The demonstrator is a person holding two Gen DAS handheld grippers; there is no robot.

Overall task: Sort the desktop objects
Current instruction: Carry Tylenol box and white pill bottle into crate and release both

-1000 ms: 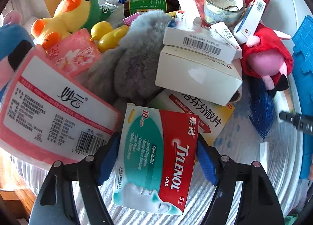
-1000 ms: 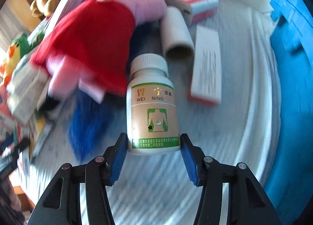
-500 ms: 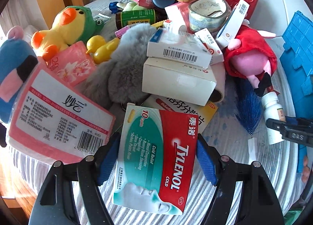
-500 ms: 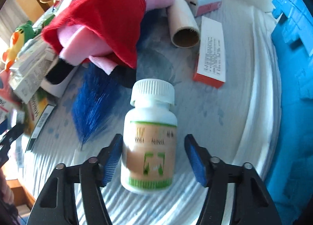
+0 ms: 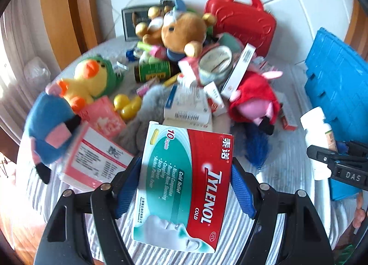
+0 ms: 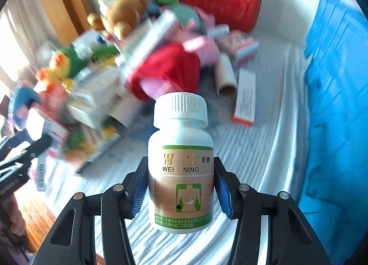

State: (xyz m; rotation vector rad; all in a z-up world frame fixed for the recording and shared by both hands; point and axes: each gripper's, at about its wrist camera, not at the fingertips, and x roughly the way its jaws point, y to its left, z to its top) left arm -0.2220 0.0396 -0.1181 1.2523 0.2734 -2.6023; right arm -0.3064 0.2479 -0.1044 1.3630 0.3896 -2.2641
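My left gripper [image 5: 184,186] is shut on a red and teal Tylenol Cold box [image 5: 184,186] and holds it above the striped tablecloth [image 5: 283,173]. My right gripper [image 6: 180,186] is shut on a white medicine bottle [image 6: 180,168] with a brown and green label, lifted off the table. That bottle and gripper also show at the right of the left wrist view [image 5: 317,136]. The heap behind holds medicine boxes [image 5: 186,108], a red and pink plush [image 5: 255,101], a brown teddy bear [image 5: 181,32] and a yellow duck plush [image 5: 89,81].
A blue plastic crate [image 5: 338,94] stands at the right, seen also in the right wrist view [image 6: 338,94]. A red case [image 5: 243,21] stands at the back. A cardboard tube [image 6: 226,76] and a white-and-red box [image 6: 246,99] lie on the cloth. A pink tissue pack [image 5: 96,159] lies left.
Both grippers have risen and pulled back from the heap. The right gripper, open around the bottle half a second ago, has closed on it and lifted it. The left still holds the Tylenol box.
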